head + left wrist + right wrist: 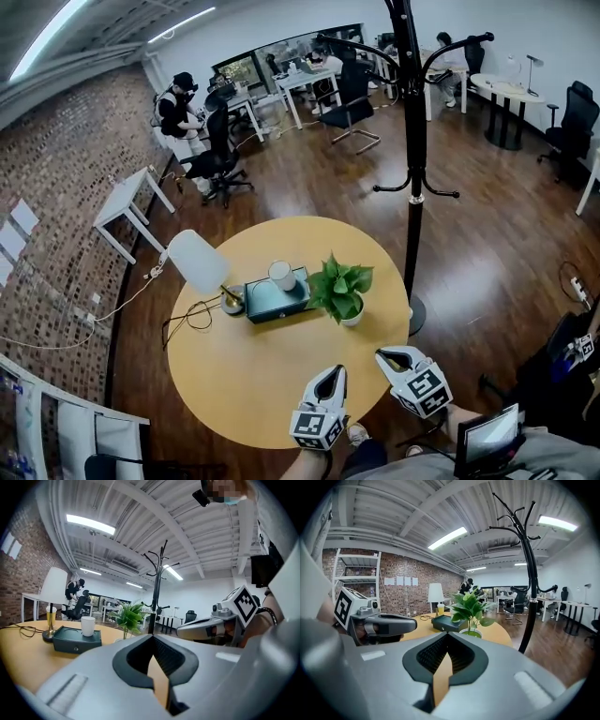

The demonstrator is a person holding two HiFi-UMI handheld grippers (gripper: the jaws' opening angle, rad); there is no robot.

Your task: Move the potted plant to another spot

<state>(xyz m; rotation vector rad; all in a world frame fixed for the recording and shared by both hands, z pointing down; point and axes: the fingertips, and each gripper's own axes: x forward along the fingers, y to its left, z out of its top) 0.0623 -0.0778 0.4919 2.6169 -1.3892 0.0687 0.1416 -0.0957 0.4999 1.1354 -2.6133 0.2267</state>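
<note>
The potted plant (pixel 339 286), green leaves in a small white pot, stands near the right edge of the round yellow table (pixel 244 375). It also shows in the left gripper view as the plant (pixel 129 616), and straight ahead in the right gripper view as the plant (pixel 469 609). My left gripper (pixel 335 370) hovers over the table's near edge, shut and empty, short of the plant. My right gripper (pixel 394 354) is beside it, a little nearer the pot, its jaws also shut with nothing between them. Neither touches the plant.
A dark box (pixel 272 300) with a white cup (pixel 281 275) on it sits left of the plant, and a white-shaded lamp (pixel 197 261) with its cable beyond that. A black coat stand (pixel 412 141) rises just right of the table. People sit at desks far behind.
</note>
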